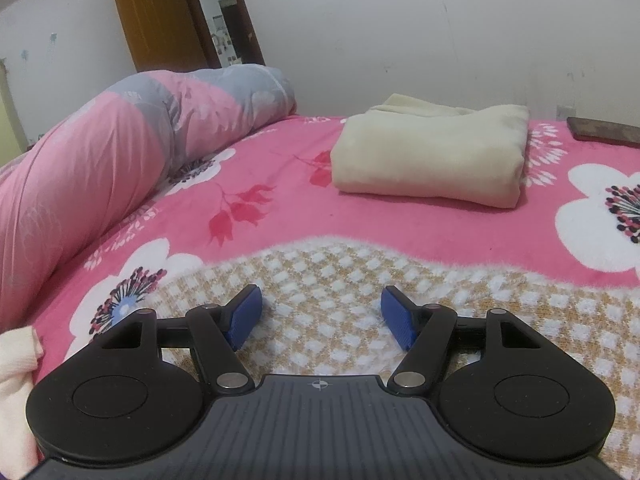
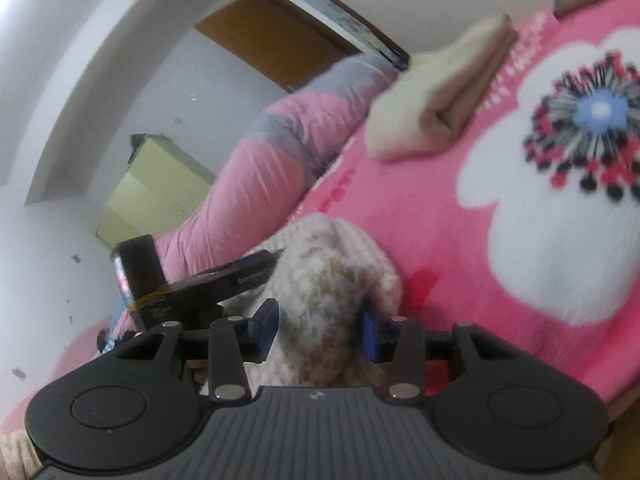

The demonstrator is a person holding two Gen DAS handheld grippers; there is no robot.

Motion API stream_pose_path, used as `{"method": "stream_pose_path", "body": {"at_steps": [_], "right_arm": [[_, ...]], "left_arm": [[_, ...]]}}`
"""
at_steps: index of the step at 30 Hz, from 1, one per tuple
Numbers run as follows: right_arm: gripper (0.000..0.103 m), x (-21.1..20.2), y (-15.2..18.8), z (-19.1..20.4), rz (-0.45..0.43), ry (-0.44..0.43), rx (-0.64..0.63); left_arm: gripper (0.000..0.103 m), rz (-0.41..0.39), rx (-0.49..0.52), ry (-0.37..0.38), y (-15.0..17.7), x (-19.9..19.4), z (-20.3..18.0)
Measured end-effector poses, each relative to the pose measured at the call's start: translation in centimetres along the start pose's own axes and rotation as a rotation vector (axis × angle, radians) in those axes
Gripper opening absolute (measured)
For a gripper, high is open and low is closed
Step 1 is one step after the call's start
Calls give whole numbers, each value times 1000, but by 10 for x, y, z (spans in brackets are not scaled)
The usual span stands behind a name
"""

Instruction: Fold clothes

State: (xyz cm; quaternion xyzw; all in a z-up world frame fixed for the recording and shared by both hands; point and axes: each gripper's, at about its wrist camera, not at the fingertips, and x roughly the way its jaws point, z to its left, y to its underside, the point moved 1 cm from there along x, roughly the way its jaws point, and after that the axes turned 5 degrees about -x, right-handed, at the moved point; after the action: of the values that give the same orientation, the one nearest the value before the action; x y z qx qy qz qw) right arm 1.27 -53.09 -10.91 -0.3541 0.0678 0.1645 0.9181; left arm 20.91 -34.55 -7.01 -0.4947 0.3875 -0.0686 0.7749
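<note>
Now the left gripper [image 1: 321, 317] hangs low over a fuzzy yellow-and-white checked cloth [image 1: 360, 280]. Its two blue fingers [image 1: 244, 316] are wide apart, and nothing is between them. The checked cloth lies spread on the pink flowered blanket [image 1: 280, 208] that covers the bed.

Over on the other side, the right gripper [image 2: 320, 330] has a bunch of the same checked cloth [image 2: 328, 276] between its blue fingers [image 2: 267, 322]. The fingers press on the cloth from both sides, and the cloth puffs up in a soft lump above them. This view is tilted and a bit blurry. Part of the left gripper's black body [image 2: 192, 284] shows just beside the lump, on its left.

Farther back on the blanket sits a folded cream cloth [image 1: 430, 156], neat and flat, well apart from the checked one. A big rolled pink and grey quilt [image 1: 120, 152] lies along the left side of the bed. A bit of pale pink sleeve [image 1: 16, 392] shows at the left edge of the left view. Behind the bed stand a white wall [image 1: 400, 32] and a brown wooden door [image 1: 160, 12].
</note>
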Motion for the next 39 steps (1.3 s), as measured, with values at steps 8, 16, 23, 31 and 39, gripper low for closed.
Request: {"method": "stream_pose_path", "body": {"at_steps": [8, 16, 23, 31, 39], "right_arm": [[11, 10, -4, -4, 20, 9, 110], [11, 14, -13, 11, 62, 35, 61], [11, 17, -14, 28, 89, 89, -8], [11, 16, -14, 40, 84, 110, -27], [11, 16, -13, 53, 87, 84, -24]], "left_arm": [[70, -131, -78, 29, -7, -81, 20], [70, -59, -74, 26, 83, -206, 4], [77, -86, -109, -84, 130, -199, -39], [75, -143, 18, -251, 144, -197, -73], [74, -135, -20, -288, 160, -176, -62]]}}
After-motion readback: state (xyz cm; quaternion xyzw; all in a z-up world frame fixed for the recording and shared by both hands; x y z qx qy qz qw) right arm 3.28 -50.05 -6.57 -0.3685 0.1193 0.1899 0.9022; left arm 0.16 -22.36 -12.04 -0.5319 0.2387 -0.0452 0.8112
